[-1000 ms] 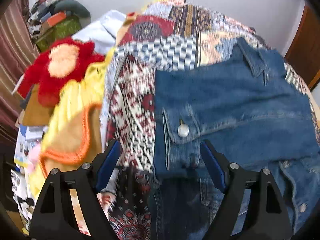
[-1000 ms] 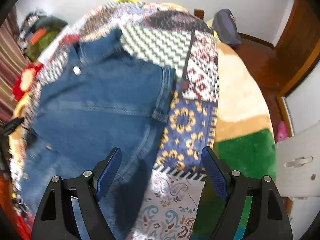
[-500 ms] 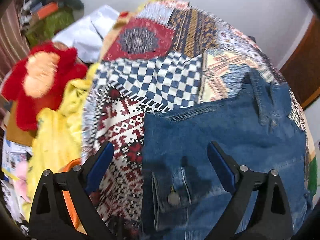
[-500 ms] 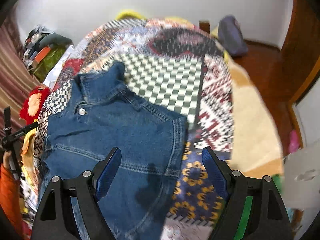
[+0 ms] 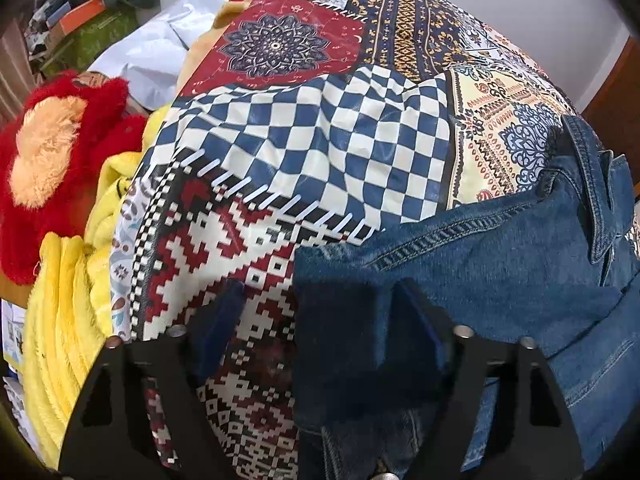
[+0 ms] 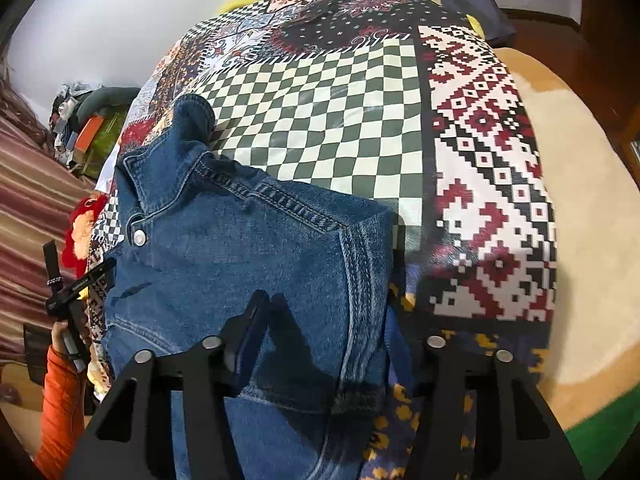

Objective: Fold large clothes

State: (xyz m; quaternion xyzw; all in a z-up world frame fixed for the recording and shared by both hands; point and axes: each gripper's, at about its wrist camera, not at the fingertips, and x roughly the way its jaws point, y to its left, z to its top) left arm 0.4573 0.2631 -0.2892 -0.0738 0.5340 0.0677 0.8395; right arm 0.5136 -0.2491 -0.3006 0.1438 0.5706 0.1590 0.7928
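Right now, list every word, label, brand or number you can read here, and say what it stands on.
No text here can be read.
Left gripper, right-wrist view: a small white marking on its black body, too small and blurred.
Denim jacket: its snap button shows no legible lettering.

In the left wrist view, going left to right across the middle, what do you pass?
Red plush toy → yellow blanket → patchwork bedspread → denim jacket.

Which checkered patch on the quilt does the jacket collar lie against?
The green-and-cream checkered patch; the denim jacket collar rests at its edge. The blue-and-white checkered patch lies clear of the collar.
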